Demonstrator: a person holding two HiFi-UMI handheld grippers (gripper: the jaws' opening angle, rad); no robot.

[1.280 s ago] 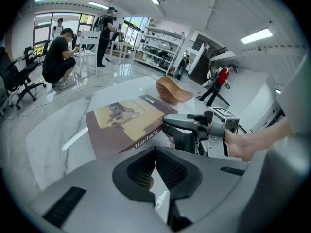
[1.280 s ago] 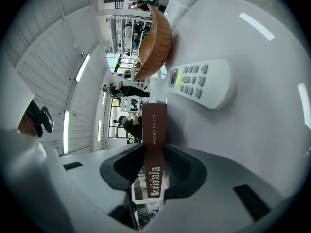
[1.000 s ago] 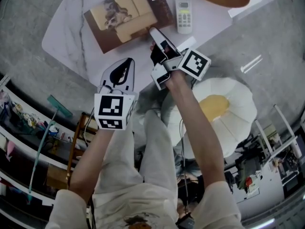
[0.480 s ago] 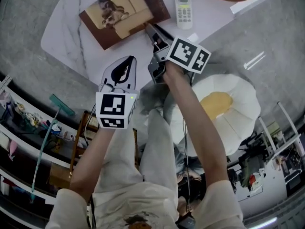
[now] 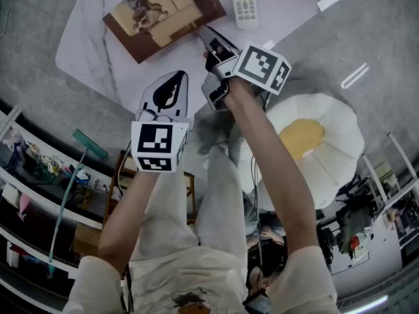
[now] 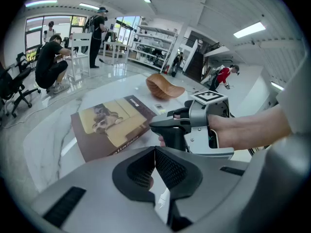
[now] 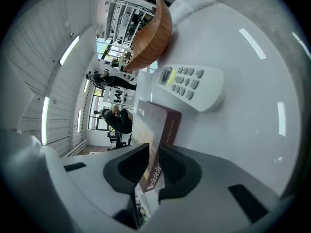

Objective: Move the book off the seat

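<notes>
The brown book (image 5: 163,15) with a tan picture cover lies on the white marble table (image 5: 91,51). My right gripper (image 5: 204,33) reaches its near right corner. In the right gripper view the book's edge (image 7: 156,125) stands between the pads of my right gripper (image 7: 153,152). Those jaws have just been closing and now press on it. My left gripper (image 5: 175,77) hangs over the table's near edge, short of the book, shut with nothing in it. The left gripper view shows the book (image 6: 114,123) ahead, my left gripper (image 6: 155,152) closed, and my right gripper (image 6: 167,125) at the book's corner.
A white remote (image 5: 243,4) lies just right of the book, also in the right gripper view as the remote (image 7: 192,84). A wooden bowl (image 7: 150,30) sits beyond it. A white round cushion with a yellow centre (image 5: 327,142) is on the floor at the right. People stand far off.
My right gripper has slid forward along the table to the book's near corner and its jaws have narrowed around the edge. The left gripper has stayed put.
</notes>
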